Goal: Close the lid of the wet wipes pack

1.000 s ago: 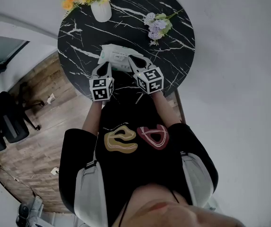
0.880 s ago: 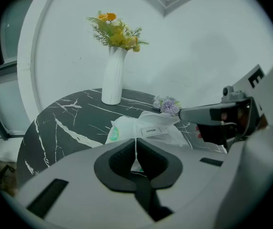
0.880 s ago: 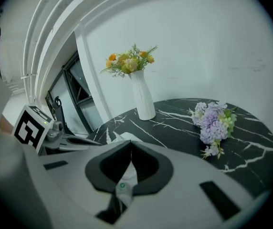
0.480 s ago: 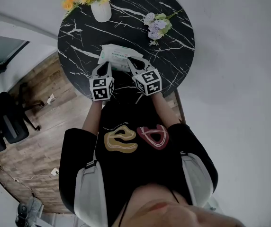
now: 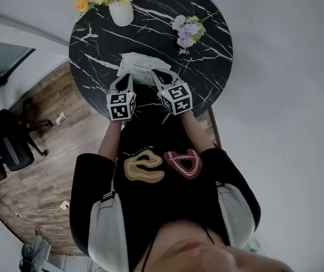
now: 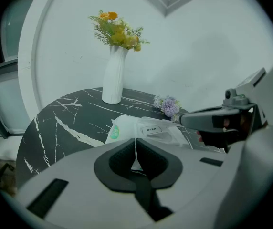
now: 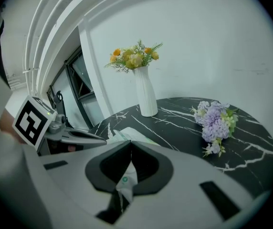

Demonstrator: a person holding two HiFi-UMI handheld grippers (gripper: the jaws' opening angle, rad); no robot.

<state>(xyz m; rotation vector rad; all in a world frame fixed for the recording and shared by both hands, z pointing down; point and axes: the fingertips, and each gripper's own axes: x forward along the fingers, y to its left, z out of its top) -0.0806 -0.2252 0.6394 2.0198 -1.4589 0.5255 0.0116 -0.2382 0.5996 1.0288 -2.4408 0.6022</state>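
Observation:
The white wet wipes pack (image 5: 140,67) lies near the front of the round black marble table (image 5: 210,67). In the left gripper view its flat lid (image 6: 152,130) carries an "OPEN" label and looks level with the pack's top. My left gripper (image 5: 126,77) is shut, its tips (image 6: 136,140) at the pack's near left edge. Also shut, my right gripper (image 5: 156,72) has its tips (image 7: 130,145) over the pack's near right edge. White wrapper shows through the hollow behind each pair of jaws. I cannot tell whether either gripper touches the pack.
A white vase of yellow and orange flowers (image 5: 120,9) stands at the table's far left. A lilac flower sprig (image 5: 186,32) lies at the far right. The person's body is close against the table's near rim, and wooden floor lies to the left.
My right gripper has shifted slightly left along the pack's near edge. The left gripper and the pack have stayed where they were.

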